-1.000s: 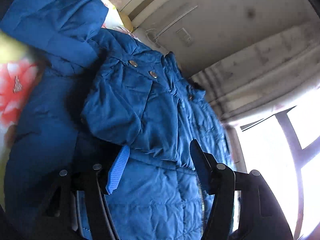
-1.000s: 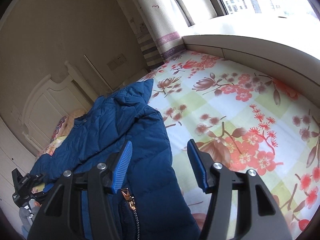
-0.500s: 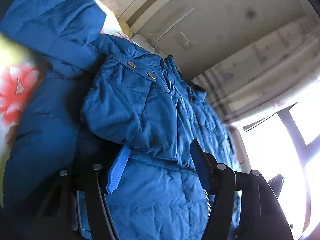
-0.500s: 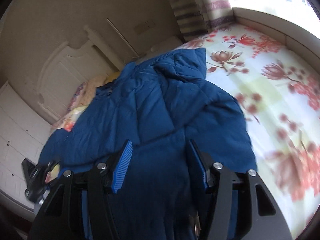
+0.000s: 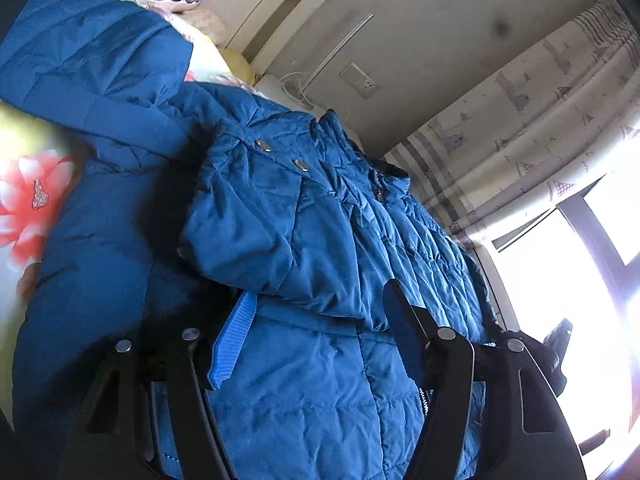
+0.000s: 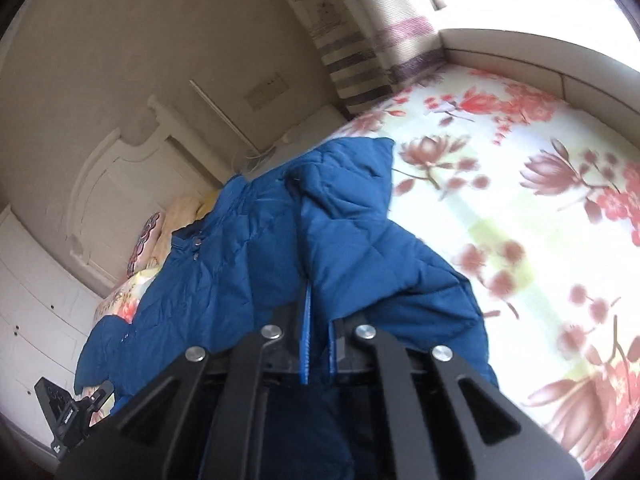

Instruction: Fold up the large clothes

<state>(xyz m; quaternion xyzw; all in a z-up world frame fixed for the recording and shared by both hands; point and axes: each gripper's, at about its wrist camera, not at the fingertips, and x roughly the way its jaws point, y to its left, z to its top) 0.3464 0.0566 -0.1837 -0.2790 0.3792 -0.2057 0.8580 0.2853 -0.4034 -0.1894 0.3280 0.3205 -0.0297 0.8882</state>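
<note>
Between the pads of the right hand-held gripper (image 6: 316, 336), pinched tight: a fold of the blue quilted jacket (image 6: 248, 264), taken at its near hem, probably to lift that side over for a fold. Half a second back, spread wide above the same cloth; now clamped. Left hand-held gripper (image 5: 316, 340) spread over the jacket's front near the zipper (image 5: 424, 400), pads not pressing, likely waiting to grip. Little change there from a second ago. Further out, jacket lying across the bed (image 6: 520, 216) towards the headboard (image 6: 112, 184) edge, sleeve thrown out over the floral sheet.
</note>
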